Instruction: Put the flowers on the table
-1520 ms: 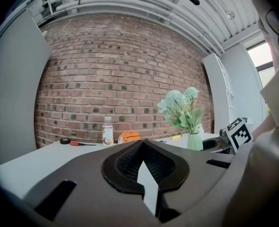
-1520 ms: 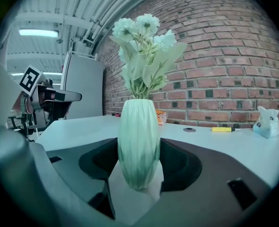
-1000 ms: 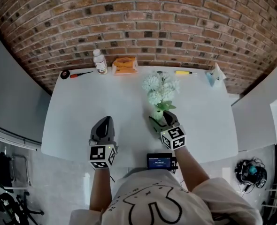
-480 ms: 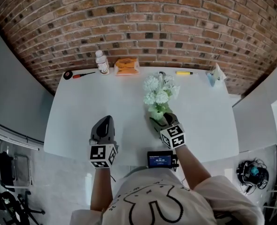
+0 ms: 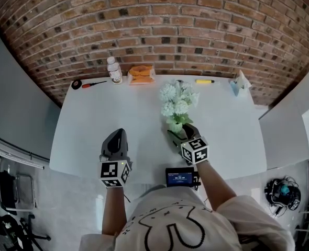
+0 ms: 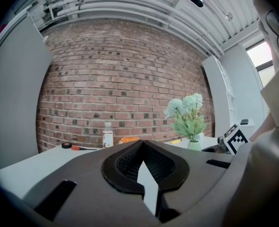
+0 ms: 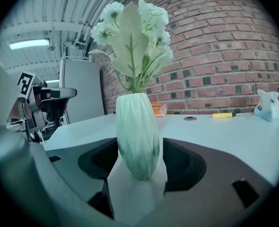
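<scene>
White and pale-green flowers (image 5: 178, 99) stand in a ribbed pale-green vase (image 5: 175, 126) near the front middle of the white table (image 5: 91, 119). My right gripper (image 5: 178, 133) is shut on the vase, one pad on each side of its belly. In the right gripper view the vase (image 7: 137, 136) stands upright between the pads, its foot on the table, with the flowers (image 7: 132, 27) above. My left gripper (image 5: 117, 133) rests to the left of the vase, shut and empty (image 6: 142, 143). The left gripper view shows the flowers (image 6: 189, 112) off to its right.
Along the brick wall lie a tape roll (image 5: 75, 83), a red screwdriver (image 5: 93, 82), a white bottle (image 5: 112, 69), an orange packet (image 5: 140, 73), a yellow screwdriver (image 5: 207, 80) and a small pale figure (image 5: 240, 82). A small screen (image 5: 179, 177) sits at the front edge.
The right gripper and the vase have shifted very slightly, and the flowers stand a little more upright. The left gripper has not moved.
</scene>
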A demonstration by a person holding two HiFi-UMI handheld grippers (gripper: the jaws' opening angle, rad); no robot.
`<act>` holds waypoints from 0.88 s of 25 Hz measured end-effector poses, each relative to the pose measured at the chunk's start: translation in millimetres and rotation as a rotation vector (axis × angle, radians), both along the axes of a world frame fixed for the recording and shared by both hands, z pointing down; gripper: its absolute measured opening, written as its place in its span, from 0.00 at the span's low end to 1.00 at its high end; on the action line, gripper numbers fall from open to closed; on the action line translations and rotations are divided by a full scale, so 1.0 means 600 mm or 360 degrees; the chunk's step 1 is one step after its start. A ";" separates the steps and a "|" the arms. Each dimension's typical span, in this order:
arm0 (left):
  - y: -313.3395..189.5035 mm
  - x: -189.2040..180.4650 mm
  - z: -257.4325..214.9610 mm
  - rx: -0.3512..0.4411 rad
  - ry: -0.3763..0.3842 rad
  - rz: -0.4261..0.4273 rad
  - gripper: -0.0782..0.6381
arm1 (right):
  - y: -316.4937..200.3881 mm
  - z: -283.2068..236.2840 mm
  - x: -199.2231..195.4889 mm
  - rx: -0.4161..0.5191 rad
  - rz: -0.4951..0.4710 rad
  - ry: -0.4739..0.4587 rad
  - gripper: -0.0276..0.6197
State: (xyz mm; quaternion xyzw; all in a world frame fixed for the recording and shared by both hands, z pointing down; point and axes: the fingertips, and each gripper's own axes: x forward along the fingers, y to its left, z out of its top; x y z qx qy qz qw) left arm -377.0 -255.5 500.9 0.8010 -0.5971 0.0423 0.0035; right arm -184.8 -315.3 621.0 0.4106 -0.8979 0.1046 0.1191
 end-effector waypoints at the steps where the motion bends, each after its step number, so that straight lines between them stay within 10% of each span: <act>1: 0.001 0.001 -0.002 -0.0002 0.0001 0.0005 0.13 | 0.002 0.000 0.002 -0.0011 0.0000 -0.0009 0.43; 22: 0.037 0.032 -0.072 -0.0066 0.0097 -0.0065 0.13 | 0.062 -0.078 0.070 -0.0133 -0.0056 0.0006 0.44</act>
